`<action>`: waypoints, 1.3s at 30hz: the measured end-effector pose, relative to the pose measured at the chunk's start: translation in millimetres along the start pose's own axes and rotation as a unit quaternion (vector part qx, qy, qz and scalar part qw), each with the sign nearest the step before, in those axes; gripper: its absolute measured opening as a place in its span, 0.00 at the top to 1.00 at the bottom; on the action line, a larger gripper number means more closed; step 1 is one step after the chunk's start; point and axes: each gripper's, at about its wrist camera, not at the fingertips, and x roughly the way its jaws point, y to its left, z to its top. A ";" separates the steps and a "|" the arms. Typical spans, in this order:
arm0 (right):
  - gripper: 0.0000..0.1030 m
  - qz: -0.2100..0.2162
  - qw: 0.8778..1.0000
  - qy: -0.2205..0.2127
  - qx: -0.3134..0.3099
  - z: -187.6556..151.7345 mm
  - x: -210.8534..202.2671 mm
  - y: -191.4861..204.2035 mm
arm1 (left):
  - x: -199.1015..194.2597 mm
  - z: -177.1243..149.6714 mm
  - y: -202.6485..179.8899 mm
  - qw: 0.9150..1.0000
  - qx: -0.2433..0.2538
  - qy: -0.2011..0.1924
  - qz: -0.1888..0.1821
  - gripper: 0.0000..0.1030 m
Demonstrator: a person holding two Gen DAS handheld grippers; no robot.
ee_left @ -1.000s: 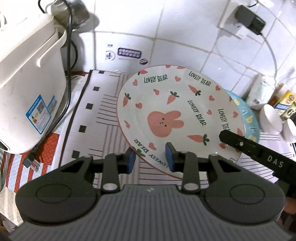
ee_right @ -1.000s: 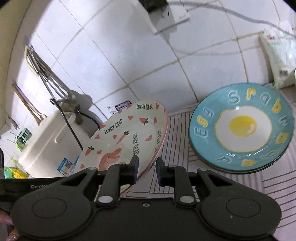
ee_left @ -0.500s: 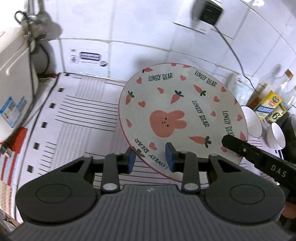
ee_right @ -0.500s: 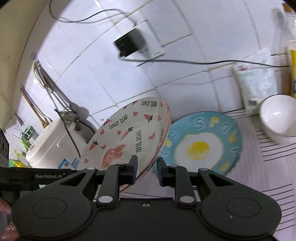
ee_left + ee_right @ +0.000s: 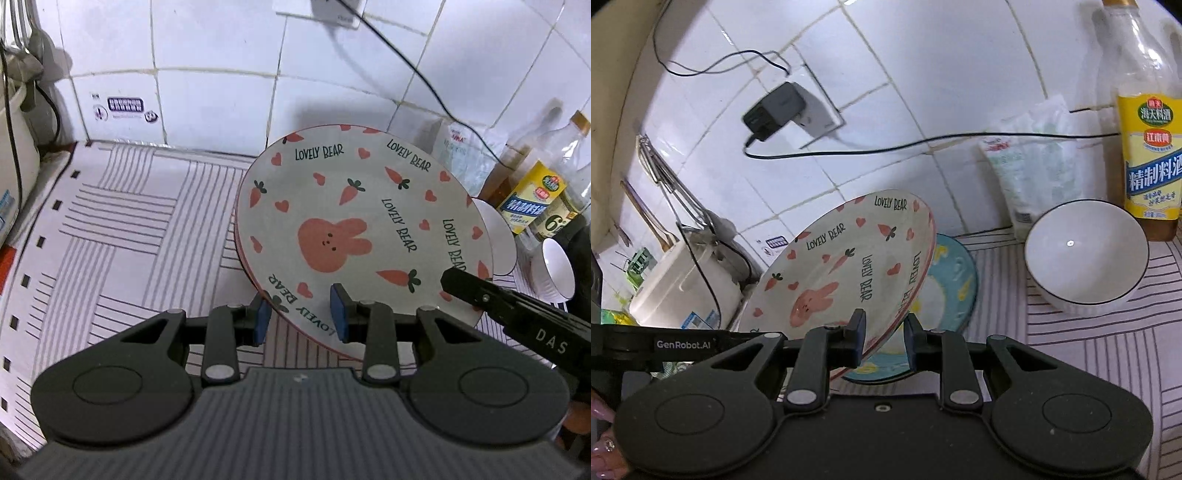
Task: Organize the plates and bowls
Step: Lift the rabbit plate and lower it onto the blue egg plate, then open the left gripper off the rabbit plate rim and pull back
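Rabbit plate (image 5: pixel 354 236), white with carrots, hearts and "LOVELY BEAR" lettering, was held tilted above the worktop (image 5: pixel 122 236) by both claws at once. Left claw (image 5: pixel 301 317) pinched the plate's near rim, one blue pad on the underside and the other on the printed face. Right claw (image 5: pixel 884 339) pinched the same plate at its rim on the other side; in the left wrist view its black finger reached in over the plate's right edge. In the right wrist view the plate (image 5: pixel 849 273) stood steeply tilted, rim between the pads.

Beneath and just behind the held plate lay a blue egg plate (image 5: pixel 955 284) flat on the striped mat (image 5: pixel 1108 354) that covered the worktop; the rabbit plate hid most of it, and whether the two touched could not be told from either view.

Right of the plates sat a white bowl (image 5: pixel 1086 258) with a dark rim line, upright on the mat. A second white bowl (image 5: pixel 556 273) stood further right in the left wrist view.

Behind the bowl, against the tiled wall: a pale packet (image 5: pixel 1030 173) and a clear bottle with a yellow label (image 5: pixel 1148 147). To the far left a white rice cooker (image 5: pixel 687 291) stood by the wall. On the wall above, a dark adapter (image 5: pixel 774 110) was plugged into a socket, its cable trailing right.
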 end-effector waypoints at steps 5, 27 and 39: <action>0.74 -0.007 1.000 0.024 -0.002 0.6 12.2 -14.5 | 20.0 -3.0 -5.3 1.000 -0.013 0.020 0.011 0.68; 0.75 -0.031 0.996 0.078 0.008 8.8 44.3 -29.9 | 53.4 5.2 -4.0 0.995 -0.044 0.086 0.022 0.68; 0.76 -0.117 0.983 0.133 -0.055 14.7 60.6 4.2 | 60.1 11.3 -4.3 0.993 -0.042 0.103 0.047 0.68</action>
